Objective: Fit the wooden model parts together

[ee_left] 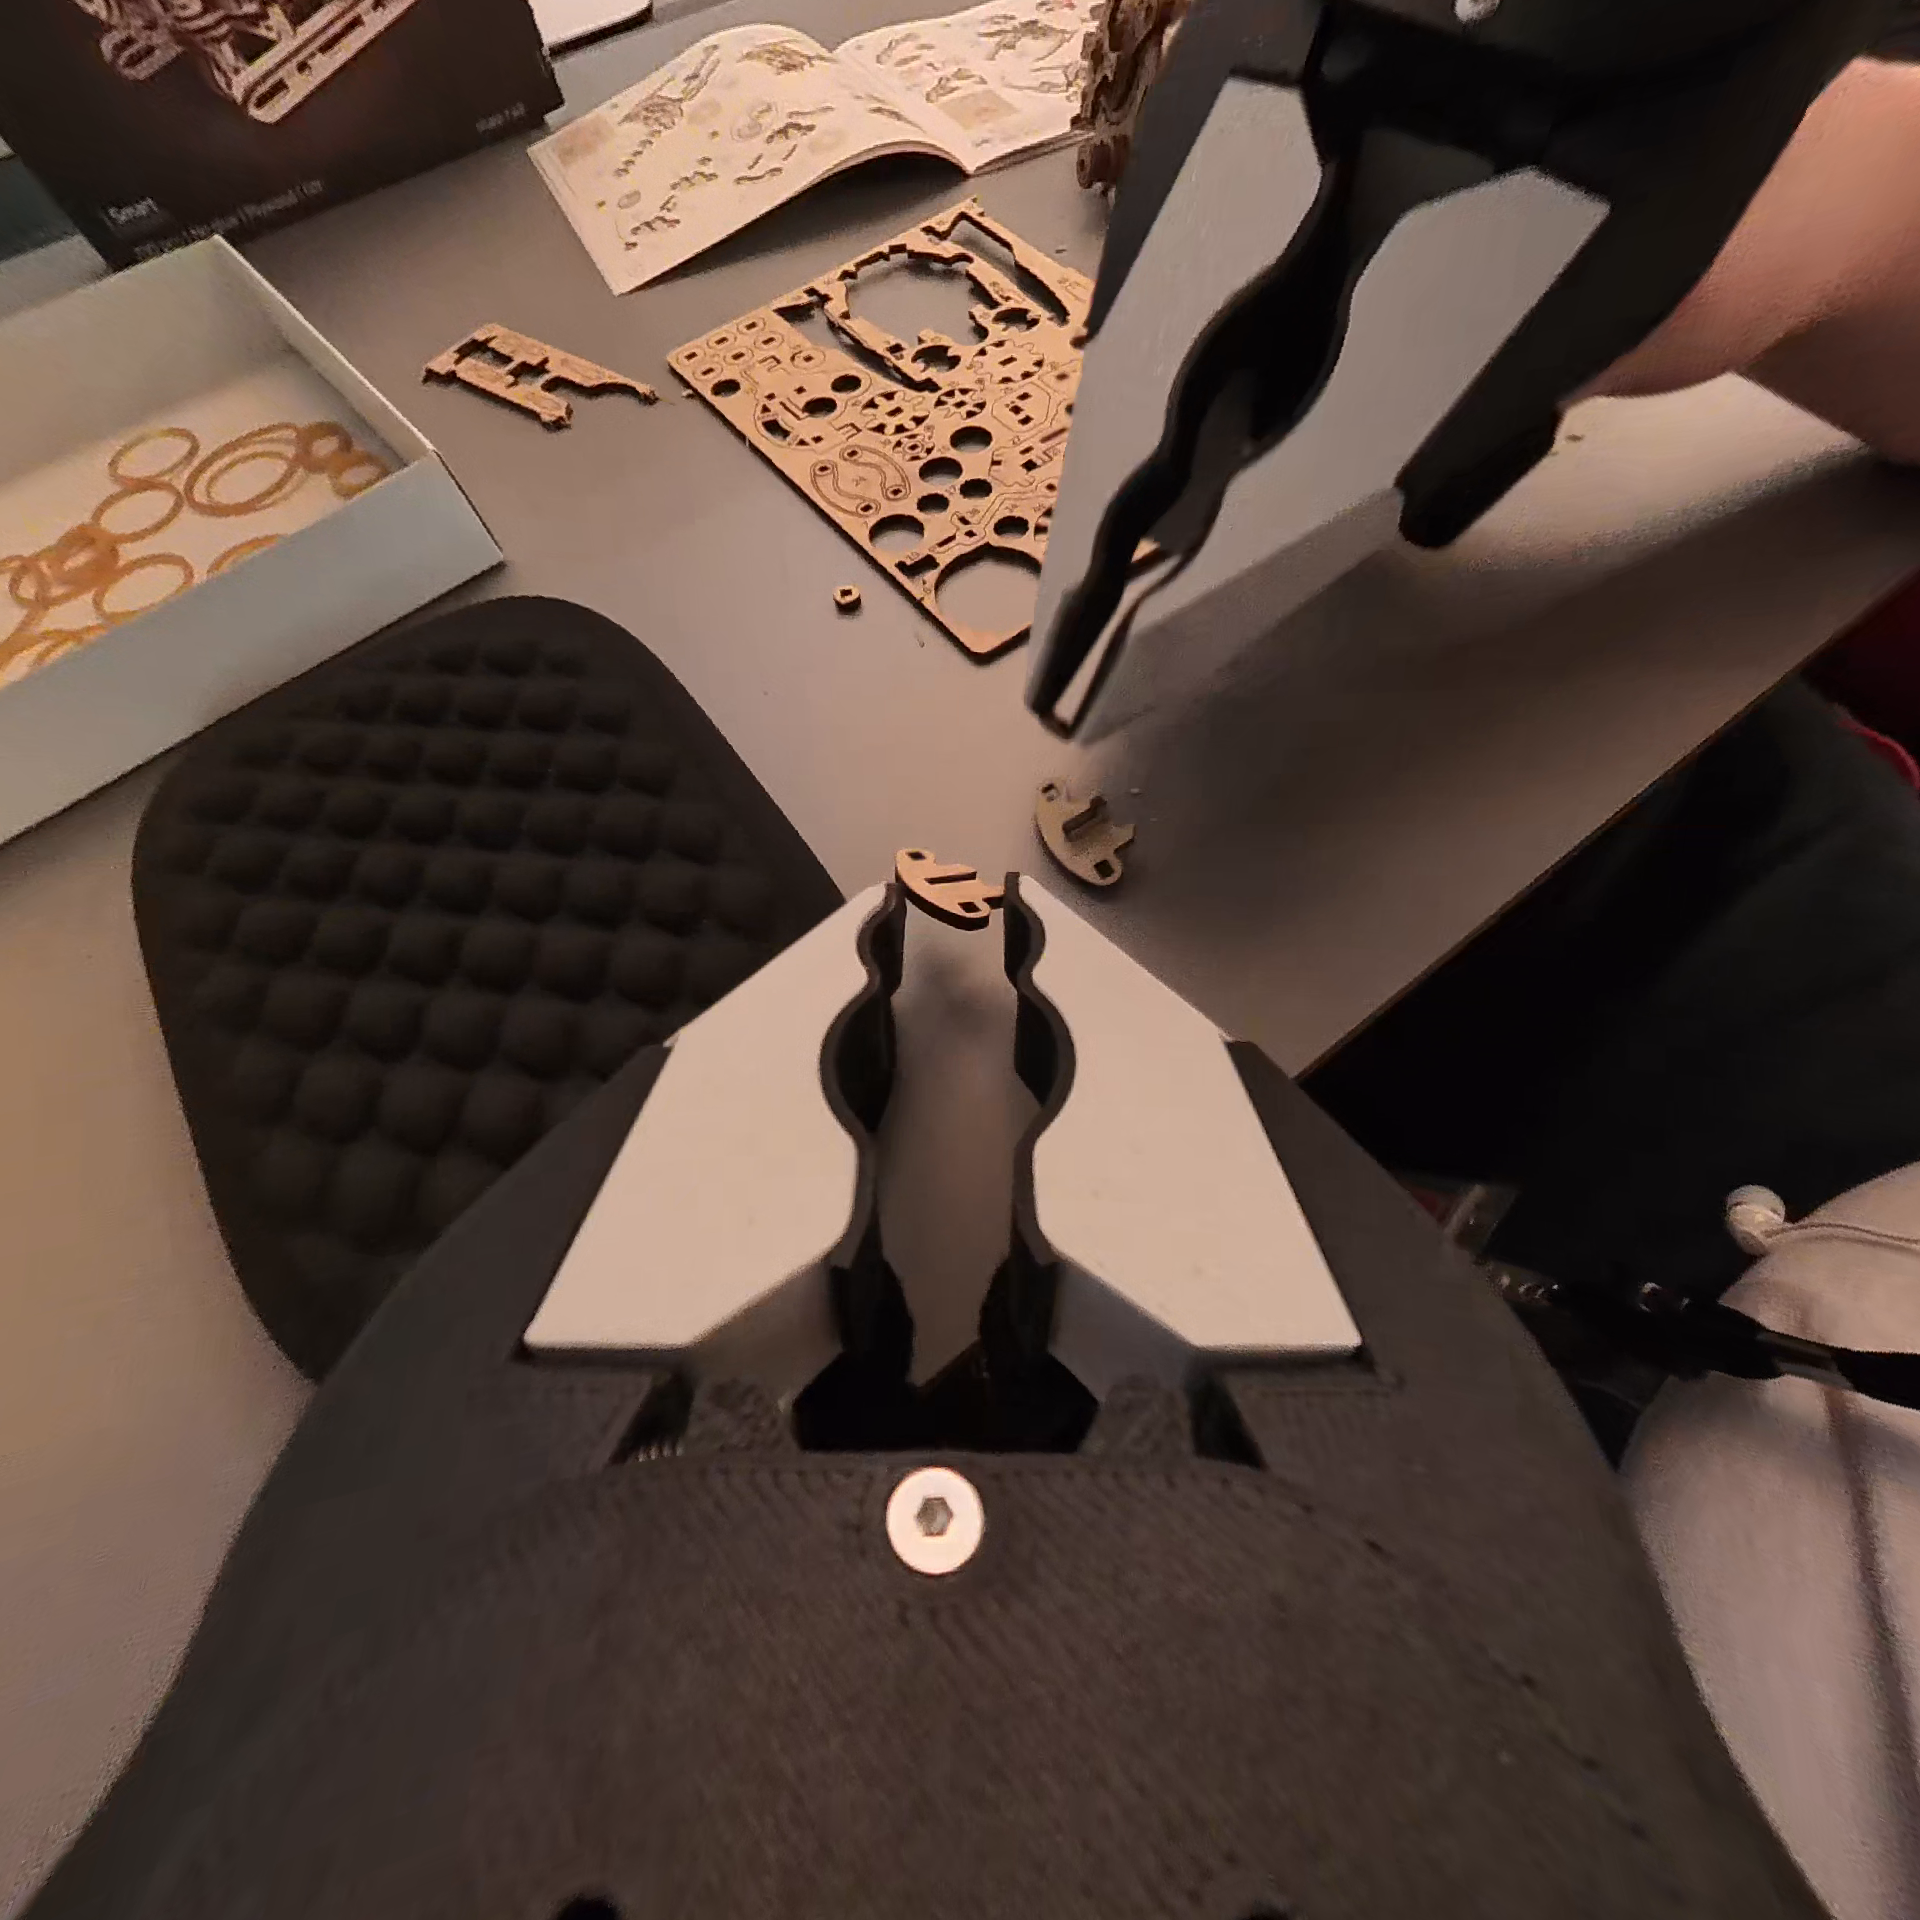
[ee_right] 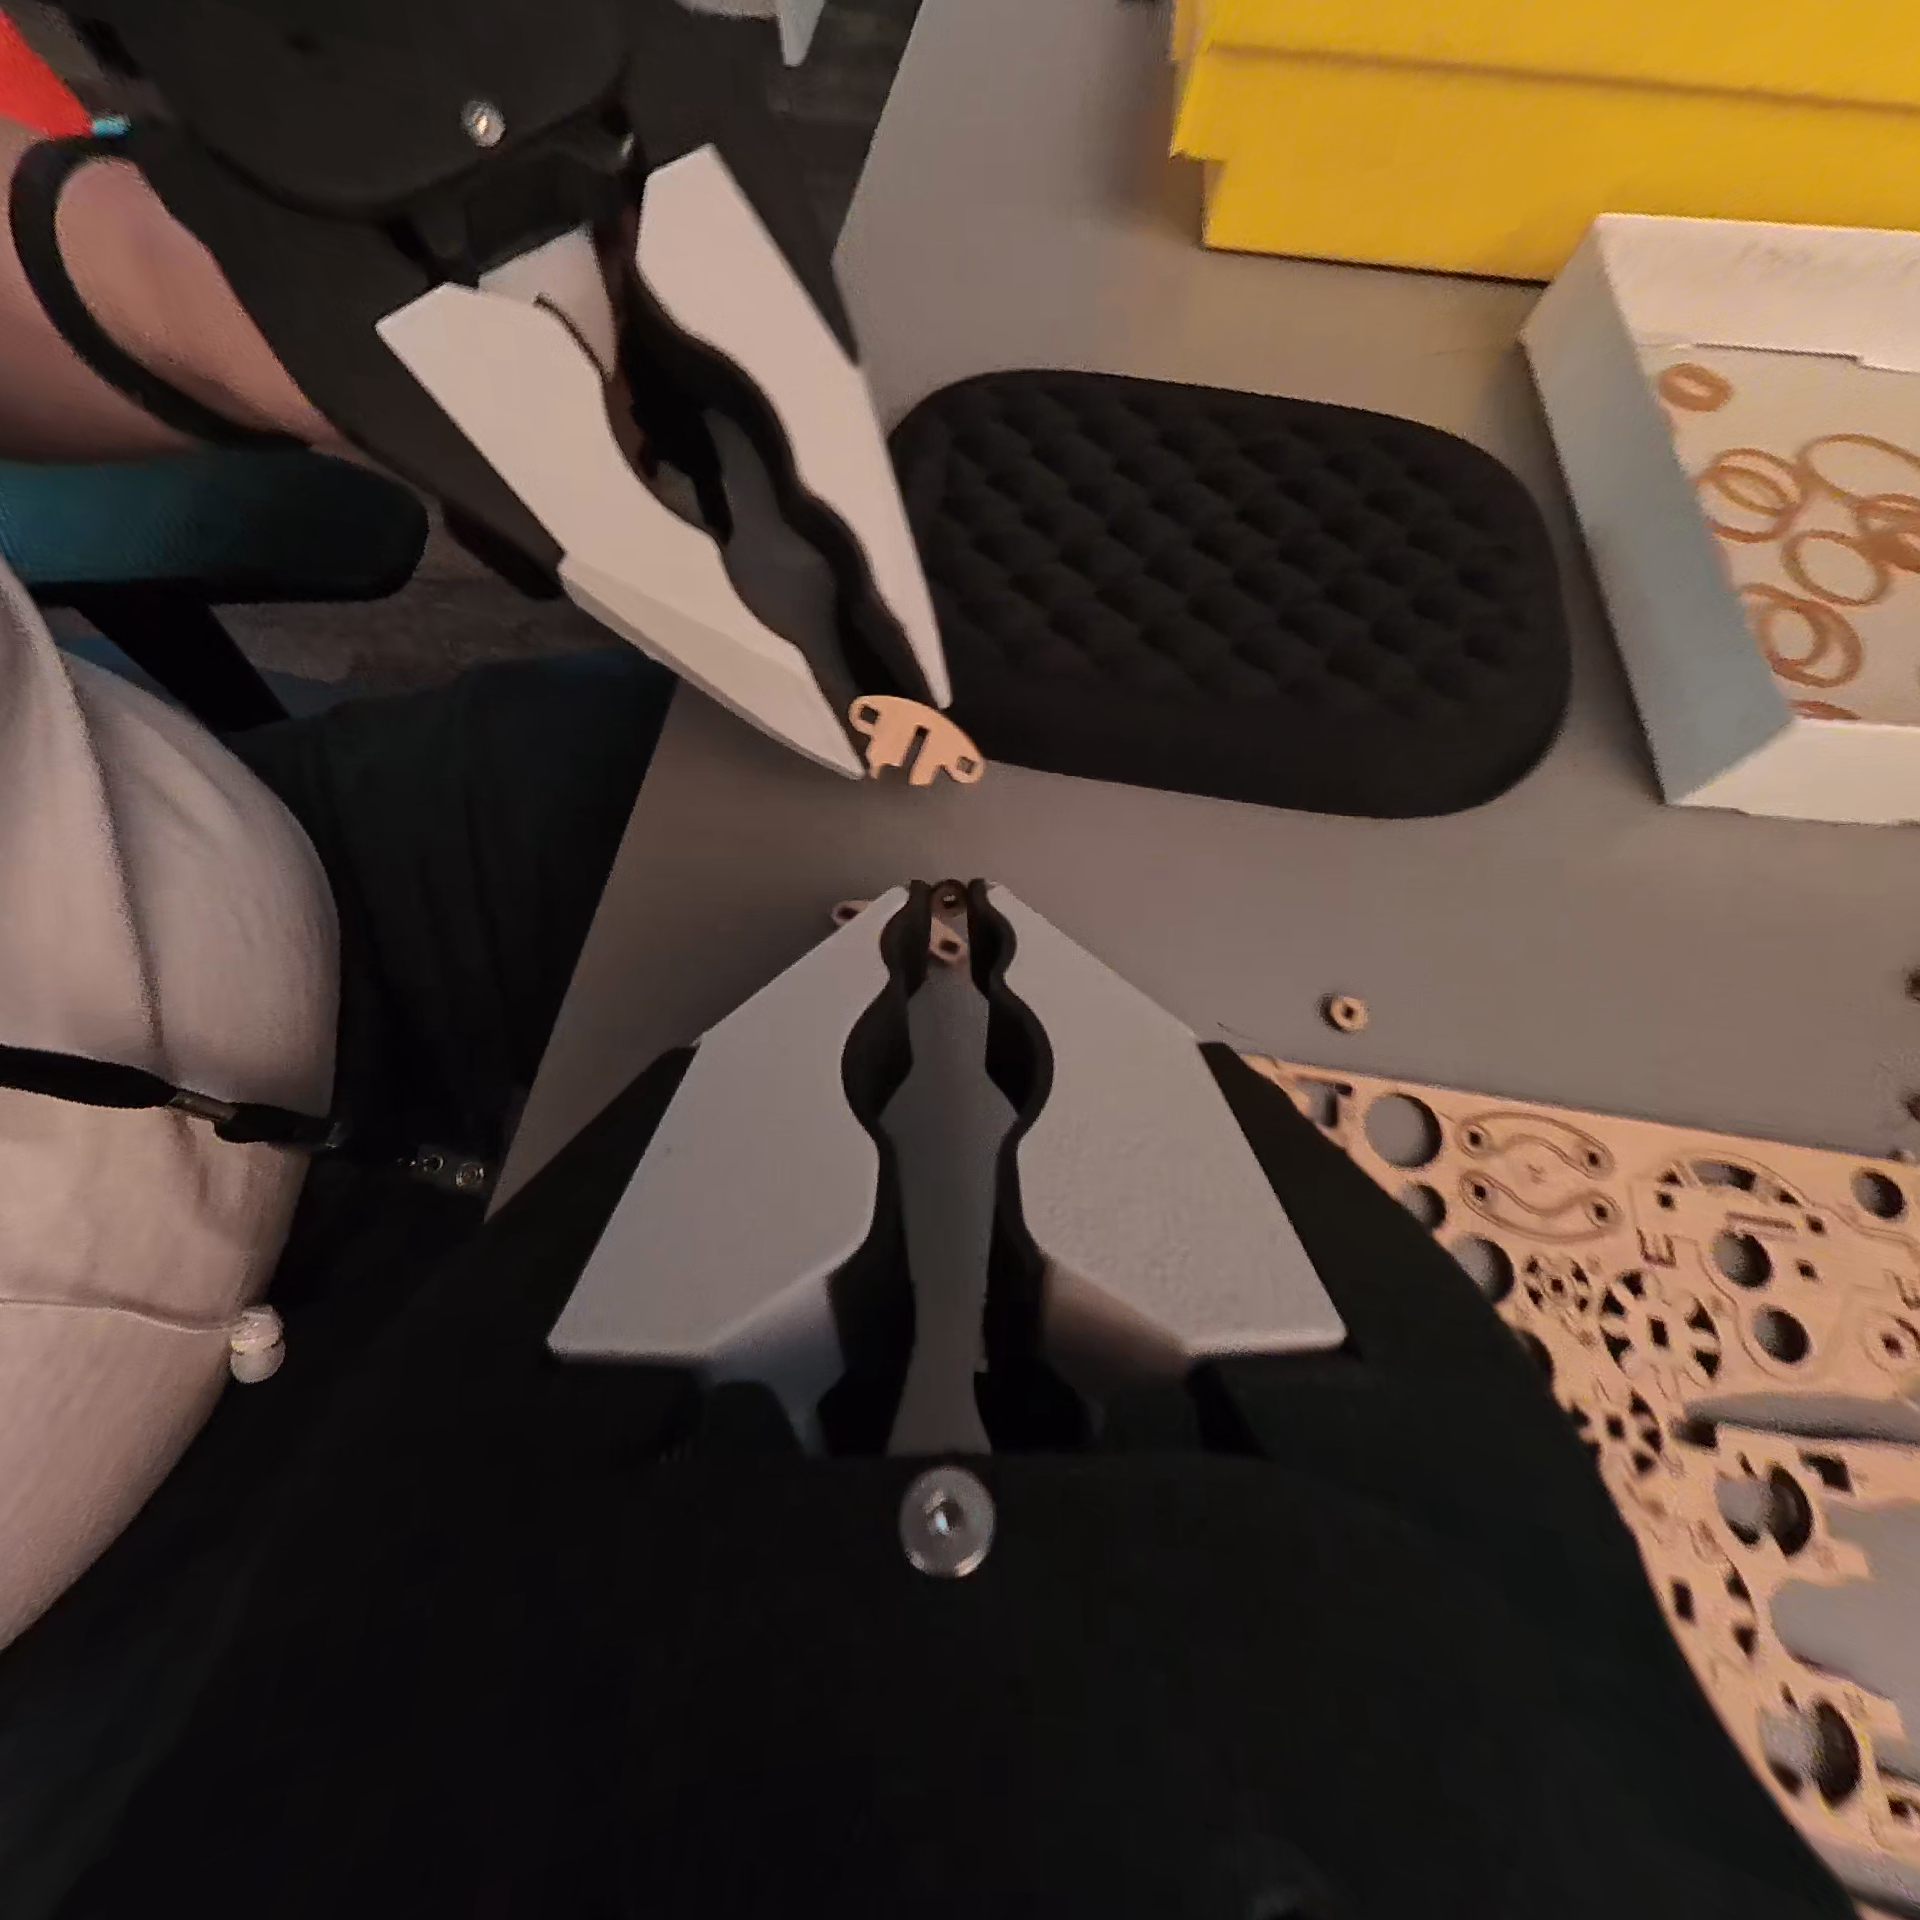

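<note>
My left gripper (ee_left: 951, 891) is shut on a small flat wooden part (ee_left: 943, 889) with lugs and holds it just above the grey table (ee_left: 748, 686). It also shows in the right wrist view (ee_right: 902, 732), with the part (ee_right: 920, 743) sticking out of its tips. A second, similar wooden part (ee_left: 1084, 837) lies on the table near the edge. My right gripper (ee_left: 1070, 712) hovers just above it, its jaws a narrow gap apart and empty. In the right wrist view, that part (ee_right: 945, 940) shows through the gap behind the right gripper (ee_right: 948, 889).
A black quilted pad (ee_left: 436, 935) lies left of the grippers. A white box of rings (ee_left: 208, 499) stands beyond it. A punched wooden sheet (ee_left: 914, 436), a loose wooden strip (ee_left: 535, 374), an open booklet (ee_left: 779, 135) and yellow boxes (ee_right: 1538, 125) lie around. The table edge (ee_left: 1558, 831) runs close on the right. There is about 4 cm between the tips of the two grippers.
</note>
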Motion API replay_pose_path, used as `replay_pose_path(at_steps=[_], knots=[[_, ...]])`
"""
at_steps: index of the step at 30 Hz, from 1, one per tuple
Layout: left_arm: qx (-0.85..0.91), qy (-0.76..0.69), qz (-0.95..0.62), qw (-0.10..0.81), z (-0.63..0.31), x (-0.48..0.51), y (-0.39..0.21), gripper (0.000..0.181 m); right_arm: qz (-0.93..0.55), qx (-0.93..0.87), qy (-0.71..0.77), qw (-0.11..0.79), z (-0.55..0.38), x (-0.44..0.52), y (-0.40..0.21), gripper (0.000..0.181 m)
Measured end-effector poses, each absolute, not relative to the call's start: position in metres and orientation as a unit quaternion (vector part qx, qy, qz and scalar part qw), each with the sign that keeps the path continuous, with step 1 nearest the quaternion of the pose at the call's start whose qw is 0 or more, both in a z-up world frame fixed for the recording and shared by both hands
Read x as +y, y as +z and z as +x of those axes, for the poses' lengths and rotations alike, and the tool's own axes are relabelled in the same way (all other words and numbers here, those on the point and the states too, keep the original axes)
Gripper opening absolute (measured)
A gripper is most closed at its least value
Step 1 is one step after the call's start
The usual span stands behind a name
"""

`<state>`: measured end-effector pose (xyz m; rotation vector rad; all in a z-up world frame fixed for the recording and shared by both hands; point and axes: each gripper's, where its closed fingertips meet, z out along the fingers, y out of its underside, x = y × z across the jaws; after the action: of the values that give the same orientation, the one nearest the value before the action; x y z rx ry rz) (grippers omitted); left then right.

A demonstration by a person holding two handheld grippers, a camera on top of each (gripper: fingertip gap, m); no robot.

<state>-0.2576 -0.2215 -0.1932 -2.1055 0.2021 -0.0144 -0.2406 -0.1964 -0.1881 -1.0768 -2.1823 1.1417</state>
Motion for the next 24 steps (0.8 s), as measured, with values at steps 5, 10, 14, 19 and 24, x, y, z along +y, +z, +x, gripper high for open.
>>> replay_pose_path(at_steps=[5, 10, 14, 19, 24], knots=[[0.045, -0.065, -0.844, 0.531, -0.238, -0.213, -0.189, 0.018, -0.427, -0.791, 0.38, 0.217, -0.223, -0.165, -0.201, 0.005], [0.035, -0.084, -0.84, 0.536, -0.228, -0.205, -0.195, 0.018, -0.438, -0.795, 0.378, 0.184, -0.212, -0.161, -0.21, 0.006], [0.024, -0.081, -0.835, 0.544, -0.23, -0.201, -0.193, 0.018, -0.432, -0.79, 0.397, 0.175, -0.213, -0.163, -0.208, 0.022], [0.034, -0.07, -0.836, 0.544, -0.228, -0.201, -0.194, 0.018, -0.341, -0.805, 0.45, 0.182, -0.219, -0.183, -0.18, 0.025], [0.059, -0.077, -0.817, 0.569, -0.225, -0.205, -0.179, 0.018, -0.236, -0.839, 0.466, 0.155, -0.222, -0.195, -0.171, 0.021]])
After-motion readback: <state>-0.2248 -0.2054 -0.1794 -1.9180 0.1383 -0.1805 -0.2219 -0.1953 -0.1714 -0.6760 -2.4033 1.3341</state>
